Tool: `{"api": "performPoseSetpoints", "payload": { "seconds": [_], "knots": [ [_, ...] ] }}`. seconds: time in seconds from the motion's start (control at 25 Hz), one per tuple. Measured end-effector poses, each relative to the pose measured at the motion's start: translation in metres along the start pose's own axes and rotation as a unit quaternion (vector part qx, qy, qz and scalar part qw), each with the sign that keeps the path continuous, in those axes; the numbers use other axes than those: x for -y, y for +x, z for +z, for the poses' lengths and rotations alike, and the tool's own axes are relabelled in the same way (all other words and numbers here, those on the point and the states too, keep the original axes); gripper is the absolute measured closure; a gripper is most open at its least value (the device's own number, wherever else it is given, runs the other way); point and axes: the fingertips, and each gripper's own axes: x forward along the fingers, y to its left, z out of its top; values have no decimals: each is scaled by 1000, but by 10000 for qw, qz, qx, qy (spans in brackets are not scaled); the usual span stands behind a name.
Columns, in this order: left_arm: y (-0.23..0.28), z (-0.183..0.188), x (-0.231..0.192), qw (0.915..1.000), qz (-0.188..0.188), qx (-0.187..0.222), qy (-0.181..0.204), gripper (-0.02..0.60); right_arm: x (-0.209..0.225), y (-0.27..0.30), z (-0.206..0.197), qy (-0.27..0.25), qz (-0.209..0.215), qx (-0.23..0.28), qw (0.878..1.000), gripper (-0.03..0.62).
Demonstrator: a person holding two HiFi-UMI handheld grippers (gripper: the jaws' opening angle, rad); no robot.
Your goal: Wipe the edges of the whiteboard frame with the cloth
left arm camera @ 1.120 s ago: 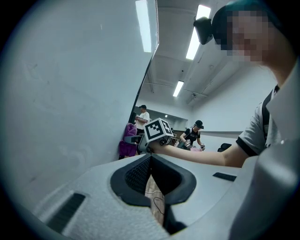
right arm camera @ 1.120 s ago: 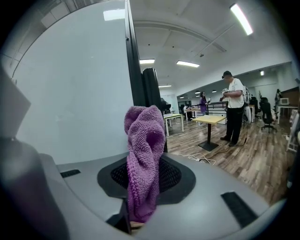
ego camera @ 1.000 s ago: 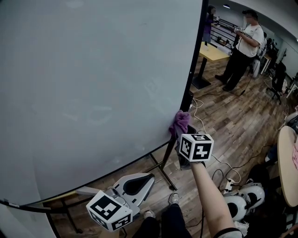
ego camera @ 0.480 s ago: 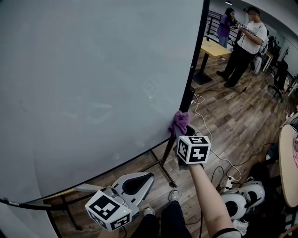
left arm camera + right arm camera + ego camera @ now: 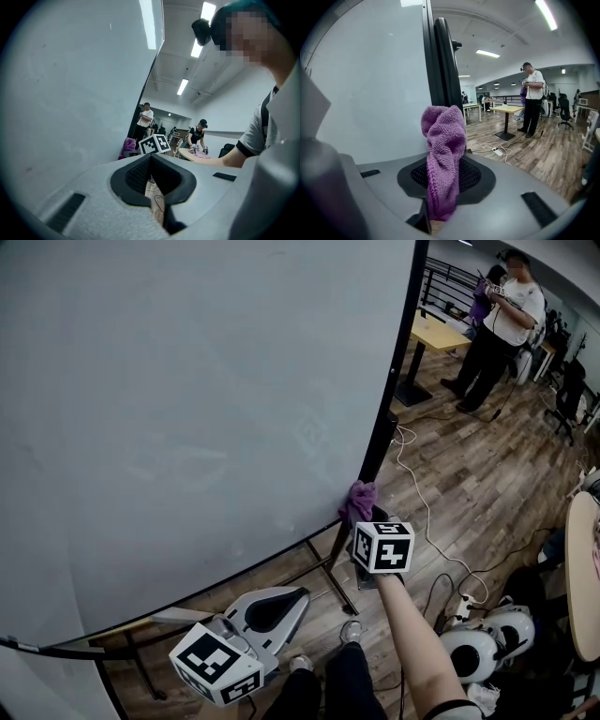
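one cloth (image 5: 443, 154), pinched in right tongs (image 5: 440, 206), meets the whiteboard frame (image 5: 443, 65); left tongs (image 5: 154, 187) closed.

Open-plan office or lab: whiteboard (image 5: 187, 409), wood-plank floor (image 5: 469, 474), desks (image 5: 441, 334), strip ceiling lights (image 5: 546, 14).

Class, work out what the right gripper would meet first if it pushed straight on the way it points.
Probably the black frame edge, just behind the purple cloth the right gripper clamps; contact is unclear.
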Motion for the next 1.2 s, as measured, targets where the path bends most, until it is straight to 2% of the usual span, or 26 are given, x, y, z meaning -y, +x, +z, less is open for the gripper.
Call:
{"api": "performPoseSetpoints", "payload": {
  "seconds": [0.32,0.72,1.2],
  "knots": [
    [6,-2,-6,9999,18,-36,-121,566,-2,1,2,-191,-19,49,9998,500],
    [9,-9,-11,9998,53,-74,-185,566,8,24,-54,105,-65,-623,9980,500],
    [11,-19,-27,9992,172,-137,-327,566,8,35,-68,130,-28,-636,9979,500]
  ]
}}
